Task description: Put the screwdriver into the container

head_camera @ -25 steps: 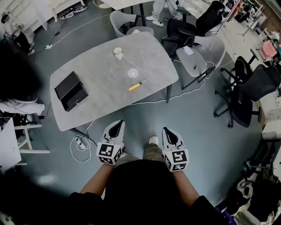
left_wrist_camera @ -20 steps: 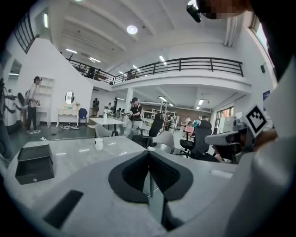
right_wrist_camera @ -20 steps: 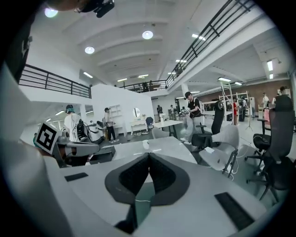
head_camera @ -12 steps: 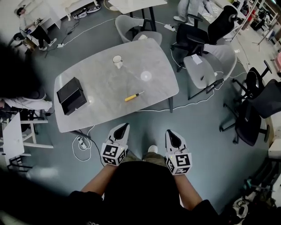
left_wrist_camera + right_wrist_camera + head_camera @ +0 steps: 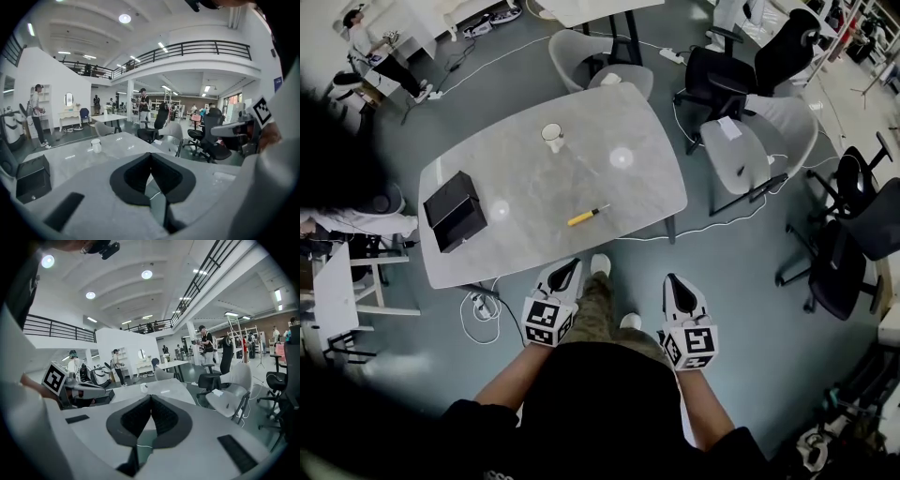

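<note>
A yellow-handled screwdriver [image 5: 587, 216] lies flat on the grey table [image 5: 525, 178], near its front edge. A white cup [image 5: 553, 137] stands at the table's far side, also visible as the cup [image 5: 96, 145] in the left gripper view. A black box [image 5: 455, 210] sits at the table's left end. My left gripper [image 5: 569, 265] and right gripper [image 5: 674, 279] hang side by side just short of the table's front edge, both shut with nothing in them. Their jaws meet tip to tip in both gripper views.
Grey and black chairs [image 5: 741, 141] crowd the table's right and far sides. Cables and a power strip [image 5: 478, 305] lie on the floor under the front left corner. People stand in the background. My foot [image 5: 600, 265] is stepped forward between the grippers.
The table has come nearer in the head view, and both grippers now sit closer to its front edge. A foot has stepped forward. Jaws stay shut.
</note>
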